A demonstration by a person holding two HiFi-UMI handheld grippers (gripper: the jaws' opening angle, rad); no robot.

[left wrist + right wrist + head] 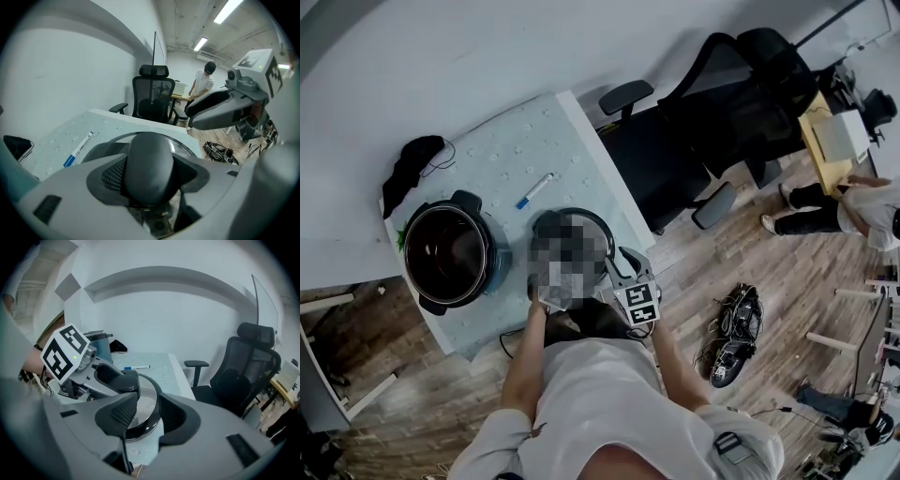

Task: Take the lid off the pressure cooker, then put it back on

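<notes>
Sitting open at frame left, the pressure cooker [445,253] was missing its lid.
Mid-frame, lid [149,397] on the table [516,150], left gripper [150,173] clamped on its handle [147,157], I'd guess to carry it back; right gripper [143,413] gaped empty alongside.

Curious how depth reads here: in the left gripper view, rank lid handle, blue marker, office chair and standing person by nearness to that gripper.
1. lid handle, clamped right between the jaws.
2. blue marker, lying on the table, to the left.
3. office chair, beyond the table's far edge.
4. standing person, at the back, right of the chair.
</notes>
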